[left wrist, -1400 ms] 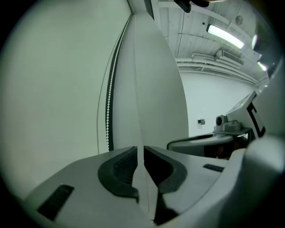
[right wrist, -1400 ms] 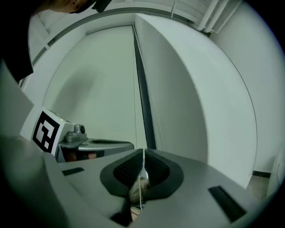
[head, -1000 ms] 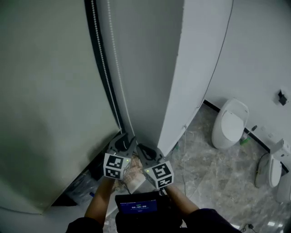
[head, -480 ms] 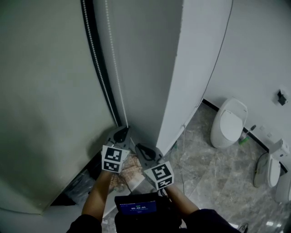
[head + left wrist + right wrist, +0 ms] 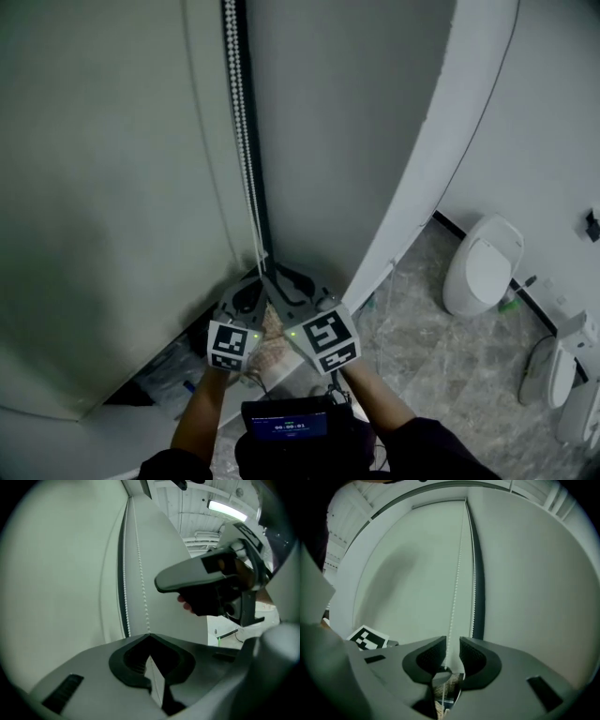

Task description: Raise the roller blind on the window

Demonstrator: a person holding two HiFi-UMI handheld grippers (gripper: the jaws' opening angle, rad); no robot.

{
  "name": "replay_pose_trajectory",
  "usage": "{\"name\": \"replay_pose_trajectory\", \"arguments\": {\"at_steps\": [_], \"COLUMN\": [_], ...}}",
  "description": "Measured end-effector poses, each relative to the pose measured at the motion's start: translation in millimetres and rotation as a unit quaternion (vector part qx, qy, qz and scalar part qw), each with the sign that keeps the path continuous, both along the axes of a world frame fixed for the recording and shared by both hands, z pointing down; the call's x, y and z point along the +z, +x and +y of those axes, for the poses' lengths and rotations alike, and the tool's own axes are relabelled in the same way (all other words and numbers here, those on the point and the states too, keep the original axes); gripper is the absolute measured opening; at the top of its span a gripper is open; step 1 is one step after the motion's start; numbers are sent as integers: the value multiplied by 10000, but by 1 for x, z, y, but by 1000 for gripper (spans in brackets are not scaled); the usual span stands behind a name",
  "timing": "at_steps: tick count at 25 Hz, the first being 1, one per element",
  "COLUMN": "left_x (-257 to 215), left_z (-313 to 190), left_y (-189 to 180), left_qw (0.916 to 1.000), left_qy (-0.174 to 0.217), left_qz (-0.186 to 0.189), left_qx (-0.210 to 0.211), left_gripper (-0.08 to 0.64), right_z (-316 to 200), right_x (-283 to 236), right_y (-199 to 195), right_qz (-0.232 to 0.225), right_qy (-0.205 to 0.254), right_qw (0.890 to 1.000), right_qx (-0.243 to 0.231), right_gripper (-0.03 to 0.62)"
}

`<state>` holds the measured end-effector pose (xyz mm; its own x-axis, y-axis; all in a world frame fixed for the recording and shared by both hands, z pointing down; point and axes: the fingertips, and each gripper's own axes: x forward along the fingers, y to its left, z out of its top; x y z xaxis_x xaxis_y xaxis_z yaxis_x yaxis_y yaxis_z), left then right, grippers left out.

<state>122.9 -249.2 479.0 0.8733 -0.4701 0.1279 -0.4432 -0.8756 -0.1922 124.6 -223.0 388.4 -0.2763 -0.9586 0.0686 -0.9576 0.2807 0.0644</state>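
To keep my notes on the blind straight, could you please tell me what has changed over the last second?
The right gripper has moved up along the bead chain, past the left gripper, and its jaws are opening, letting go of the chain that runs between them. The left gripper stays shut on the chain, low down as before.

White bead chain (image 5: 247, 159), pale grey blind (image 5: 103, 187), marbled grey floor (image 5: 450, 366).

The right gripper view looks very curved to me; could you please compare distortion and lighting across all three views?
Right gripper view: wide-angle bending, dark corners, soft shadow on the blind. Left gripper view: same bending, ceiling light glaring at top right. Head view: dim, milder curving.
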Motion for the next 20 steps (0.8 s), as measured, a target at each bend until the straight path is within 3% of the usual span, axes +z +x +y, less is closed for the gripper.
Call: {"name": "replay_pose_trajectory", "arguments": {"at_steps": [3,10,12,14,17,20], "left_x": [22,63,66,64,48,8], "left_z": [-2,-7,-8,-9,-6,-3], "left_y": [-17,-55,-65,-72,-82,-92], "left_qw": [9993,9946,9937,9926,9909,9913], "left_qy": [-322,-832,-870,-956,-1199,-1085], "left_qz": [-138,-434,-441,-461,-125,480], "left_qx": [-96,-438,-544,-596,-598,-565], "left_gripper": [9,9,9,9,11,11], "right_z": [-17,-28,-28,-29,-32,-37], "right_x": [-16,-63,-63,-63,-62,-56], "right_y": [-14,-58,-63,-65,-68,-65], "right_qz": [104,200,93,121,462,496], "right_qy": [31,661,702,725,953,886], "right_qw": [9996,9958,9955,9955,9929,9931], "right_qx": [-252,-603,-627,-594,-544,-588], "right_gripper": [72,70,18,11,11,10]}}
